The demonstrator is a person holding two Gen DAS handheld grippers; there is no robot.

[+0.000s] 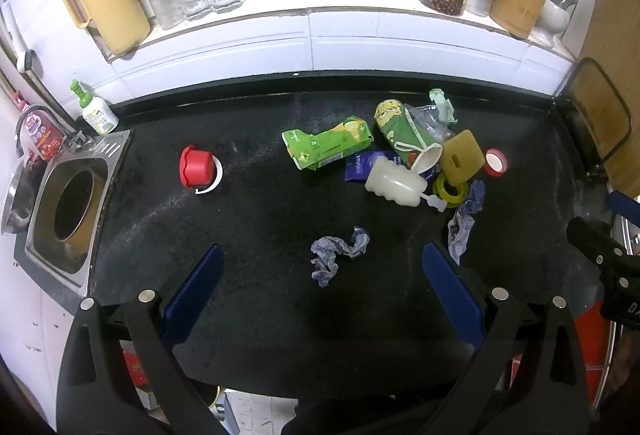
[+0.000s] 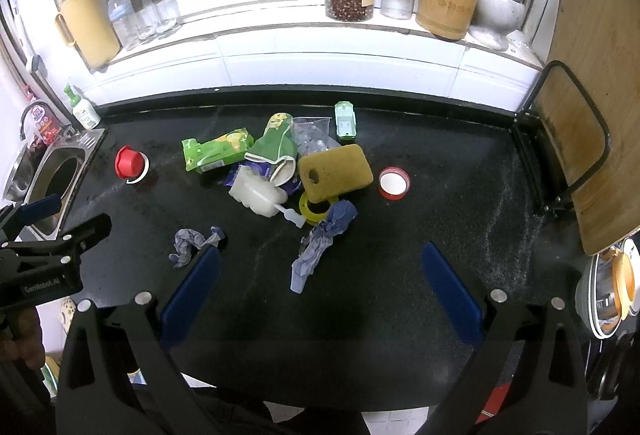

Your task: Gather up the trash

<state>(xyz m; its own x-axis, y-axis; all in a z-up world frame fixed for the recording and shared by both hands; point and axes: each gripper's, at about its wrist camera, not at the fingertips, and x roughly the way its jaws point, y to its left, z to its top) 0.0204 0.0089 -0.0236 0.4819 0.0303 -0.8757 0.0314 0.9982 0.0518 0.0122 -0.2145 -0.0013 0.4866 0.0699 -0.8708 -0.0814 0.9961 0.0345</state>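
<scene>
On the black counter the crumpled blue wrapper lies just ahead between the spread fingers of the left gripper, so lowering straight over it before closing seems best, while the right gripper waits open too.

A purple wrapper lies largely hidden beneath the white plastic bottle and paper cup; a yellow ring is half-covered by the sponge. Stacked bowls are cropped at the frame's right edge.
</scene>
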